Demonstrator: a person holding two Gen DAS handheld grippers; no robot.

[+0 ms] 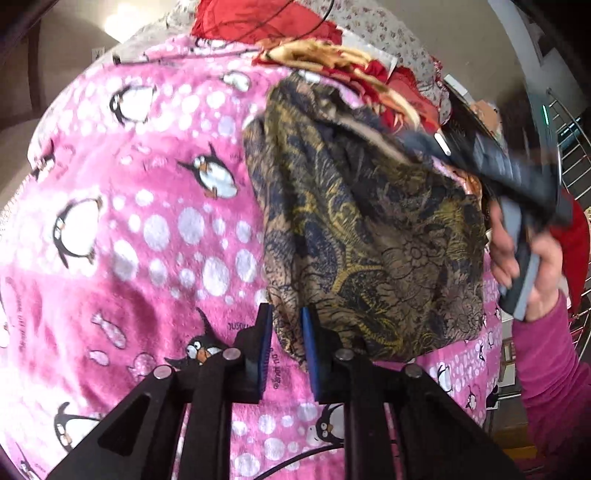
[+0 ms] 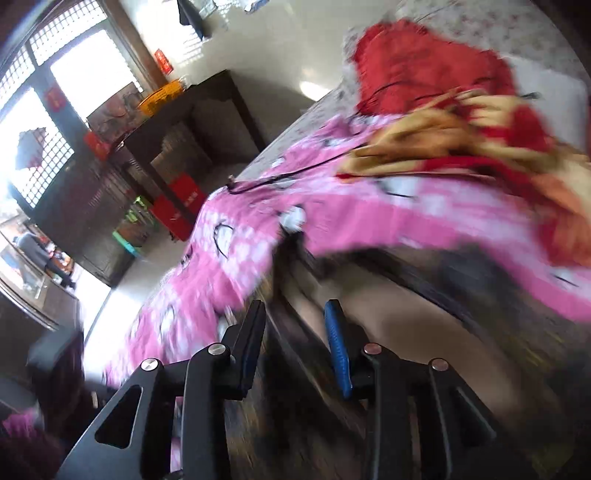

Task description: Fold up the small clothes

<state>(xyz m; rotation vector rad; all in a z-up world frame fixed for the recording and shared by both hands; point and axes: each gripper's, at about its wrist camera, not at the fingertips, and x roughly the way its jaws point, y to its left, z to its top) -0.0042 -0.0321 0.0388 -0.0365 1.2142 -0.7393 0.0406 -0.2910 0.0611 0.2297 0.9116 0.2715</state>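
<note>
Surface: a bed covered by a pink blanket [image 1: 140, 221] printed with penguins and white dots; a pale flowered sheet [image 1: 388, 29] shows beyond its far edge. The right wrist view takes in the room: pale glossy floor, a dark wooden cabinet [image 2: 192, 122] with a yellow basket [image 2: 162, 98] on top, red boxes [image 2: 177, 206] at its foot, and latticed windows [image 2: 55, 74] bright with daylight.

Other things: a red cloth [image 1: 258, 18] lies at the far end of the bed, with a red-and-tan patterned cloth [image 1: 332, 59] nearer, and a thin black cable [image 2: 295, 170] runs across the blanket. Both pieces lie just behind the garment in hand.

Task piece: a brown, gold and navy patterned garment [image 1: 369, 221] is lifted off the blanket on the right side, hanging bunched between the two tools.

Left gripper [image 1: 287, 332]: jaws nearly together, clamped on the garment's lower edge. Right gripper [image 2: 295, 332]: the jaws stand some way apart with the dark fabric running between them; heavy blur hides whether the pads press on it.

Views compared: only the left wrist view shows the right hand [image 1: 524, 258] in a pink sleeve [image 1: 546, 369] around the tool's handle. Only the right wrist view shows the cabinet and windows; there the garment is a dark smear.
</note>
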